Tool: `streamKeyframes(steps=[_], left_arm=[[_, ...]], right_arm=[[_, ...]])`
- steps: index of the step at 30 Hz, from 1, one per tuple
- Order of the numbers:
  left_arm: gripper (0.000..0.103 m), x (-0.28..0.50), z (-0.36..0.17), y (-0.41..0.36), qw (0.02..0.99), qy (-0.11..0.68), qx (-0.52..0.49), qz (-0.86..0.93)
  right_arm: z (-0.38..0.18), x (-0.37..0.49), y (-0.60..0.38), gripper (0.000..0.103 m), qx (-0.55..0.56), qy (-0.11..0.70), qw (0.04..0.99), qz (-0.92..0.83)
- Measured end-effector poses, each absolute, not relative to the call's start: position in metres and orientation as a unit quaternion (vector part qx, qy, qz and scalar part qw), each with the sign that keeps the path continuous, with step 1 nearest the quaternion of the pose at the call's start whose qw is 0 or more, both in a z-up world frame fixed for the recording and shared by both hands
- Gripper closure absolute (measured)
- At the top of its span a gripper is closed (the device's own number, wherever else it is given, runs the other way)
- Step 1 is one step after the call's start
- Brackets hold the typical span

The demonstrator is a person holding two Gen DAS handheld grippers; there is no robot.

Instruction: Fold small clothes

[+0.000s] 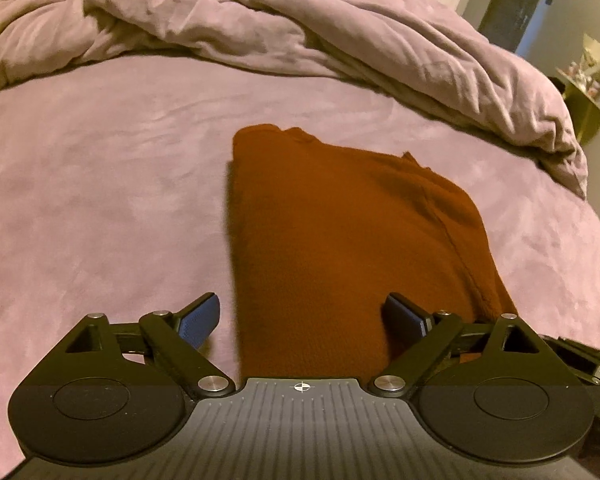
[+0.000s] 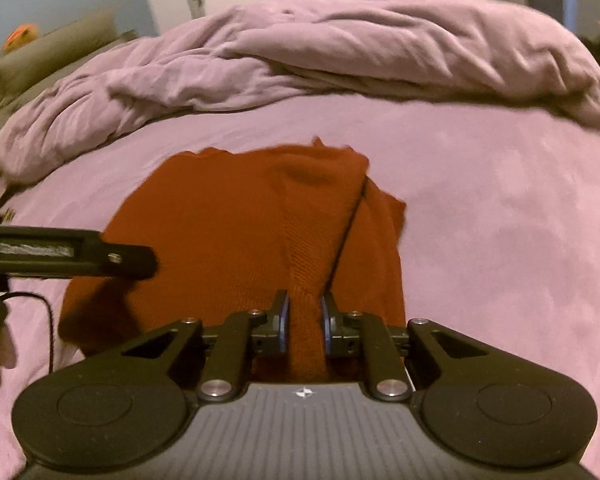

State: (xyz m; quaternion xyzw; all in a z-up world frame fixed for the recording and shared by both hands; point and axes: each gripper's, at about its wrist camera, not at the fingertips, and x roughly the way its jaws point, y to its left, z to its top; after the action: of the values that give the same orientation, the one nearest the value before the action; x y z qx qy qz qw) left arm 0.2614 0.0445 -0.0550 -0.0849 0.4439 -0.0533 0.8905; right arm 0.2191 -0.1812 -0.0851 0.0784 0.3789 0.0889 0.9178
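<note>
Here, in the left wrist view, a rust-brown knit garment [image 1: 340, 248] lies partly folded on the mauve bed sheet [image 1: 100, 200], near the middle and running from the near edge towards the far side. The left gripper [image 1: 302, 316] hangs over its near left edge with its jaws spread wide and nothing pinched; one blue pad [image 1: 198, 322] stands over bare sheet, the other over the cloth. The knit looks soft, limp and light, with a fine ribbed texture and a raised seam running down its right part. It should drape and sag when lifted, so a hold on an edge or corner, through all layers, seems the safest. A rumpled duvet [image 1: 260, 28] of the same mauve, velvety and creased, is heaped along the far side.

In the right wrist view, the right gripper [image 2: 304, 318] is closed on a raised ridge of the garment [image 2: 220, 232] at its near edge, the narrow pleat of cloth squeezed between both pads. The fabric rises in a tapering fold from the jaws towards the far end, which suggests little stiffness. The grip looks secure, since the knit is not slippery. The left gripper's arm [image 2: 80, 256] juts in from the left above the cloth. The duvet [image 2: 340, 52] lies beyond.
</note>
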Motion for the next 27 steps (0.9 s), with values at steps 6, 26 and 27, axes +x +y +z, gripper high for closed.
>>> streamKeyframes(steps=[6,26,27], left_arm=[[0.009,0.259,-0.037,0.076,0.906,0.410,-0.106,-0.008],[0.008,0.327,-0.053,0.066,0.904,0.378,-0.160,0.120],[0.008,0.330,-0.055,0.055,0.909,0.374,-0.148,0.112]], right_arm=[[-0.062,0.220,-0.187,0.076,0.108,0.352,0.928,0.046],[-0.102,0.332,-0.093,0.077,-0.102,0.294,0.948,0.065],[-0.104,0.331,-0.099,0.076,-0.094,0.289,0.951,0.056]])
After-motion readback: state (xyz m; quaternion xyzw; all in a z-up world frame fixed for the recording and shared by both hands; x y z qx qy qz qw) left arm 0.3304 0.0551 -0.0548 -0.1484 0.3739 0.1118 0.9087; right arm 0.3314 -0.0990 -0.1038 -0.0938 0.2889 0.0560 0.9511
